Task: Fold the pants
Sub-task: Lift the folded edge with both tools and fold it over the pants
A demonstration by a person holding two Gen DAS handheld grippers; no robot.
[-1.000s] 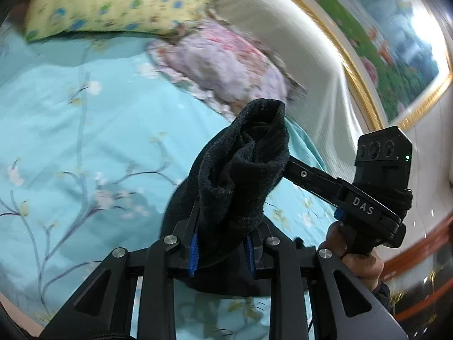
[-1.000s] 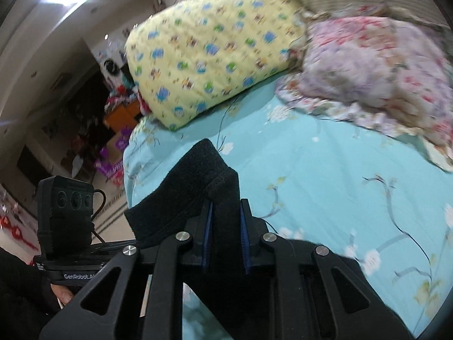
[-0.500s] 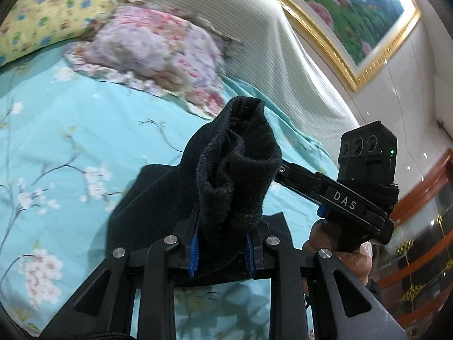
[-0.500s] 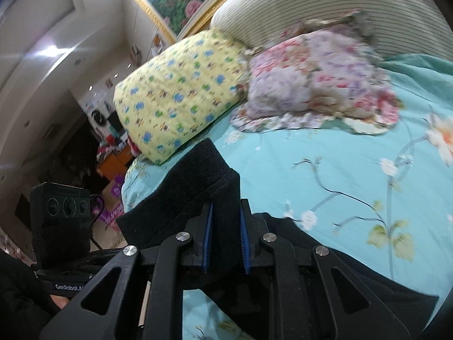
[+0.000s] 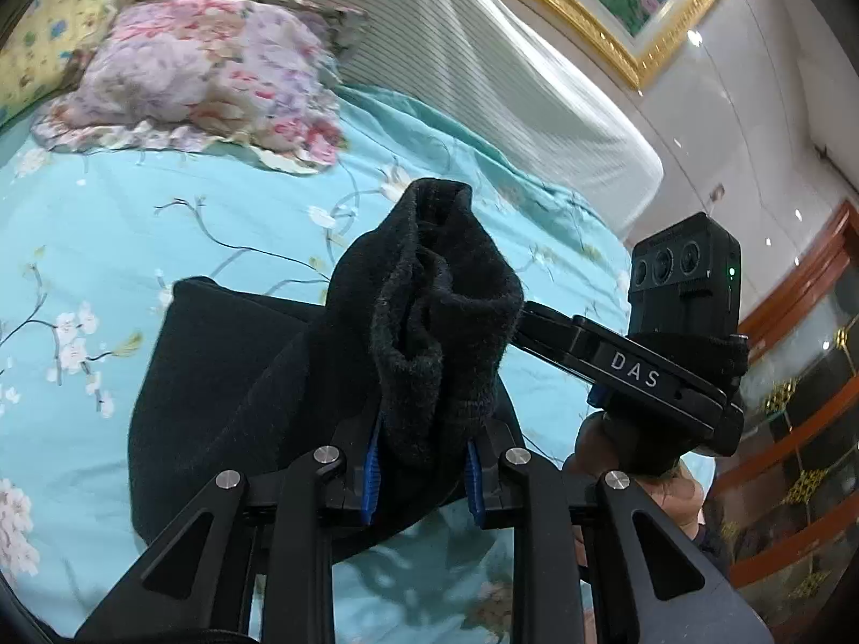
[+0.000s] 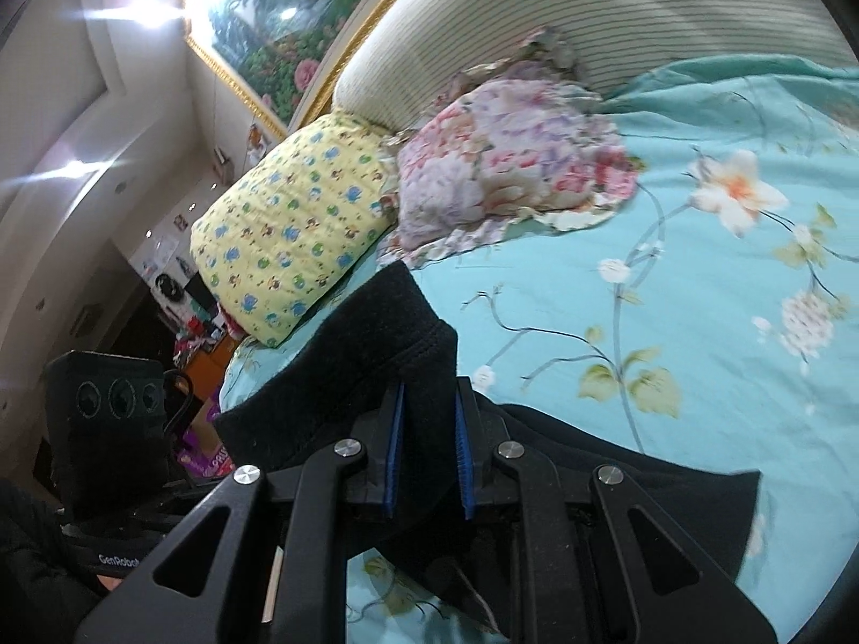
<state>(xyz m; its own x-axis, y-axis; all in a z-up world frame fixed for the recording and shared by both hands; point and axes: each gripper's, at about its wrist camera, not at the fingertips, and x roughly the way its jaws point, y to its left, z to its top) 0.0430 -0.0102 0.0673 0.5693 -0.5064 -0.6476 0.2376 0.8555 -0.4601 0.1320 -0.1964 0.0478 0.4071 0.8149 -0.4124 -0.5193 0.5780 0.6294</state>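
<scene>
Bedroom setting: turquoise floral bedsheet [image 5: 225, 204] served as the work surface, a striped headboard [image 6: 563, 16] behind it. Black pants [image 5: 440, 322] were the one task item. One bunched end stood clamped in my left tool [image 5: 421, 464], blue pads pressed into thick fleece from both sides. Another edge was clamped the same way in my right tool [image 6: 427, 461]. From the held ends, the garment hung down to a flat dark panel [image 5: 225, 375] lying on the sheet below the tools.

Judgement: step in hand was carrying the held end over the lower panel to make a fold. To do it well I would keep both tools level and equally spaced so the edge stays taut, travel forward together, lower until the edges line up with the panel beneath, and only then let go. Risks: the left bunch was thick and wadded, so it might land as a lump; uneven height would skew the crease.

Further out: a pink floral pillow [image 5: 204, 80] and a yellow patterned pillow [image 6: 290, 225] lay near the headboard, well apart from the pants. A gold-framed painting [image 6: 268, 16] hung above.

Containers: none seen on the bed.
</scene>
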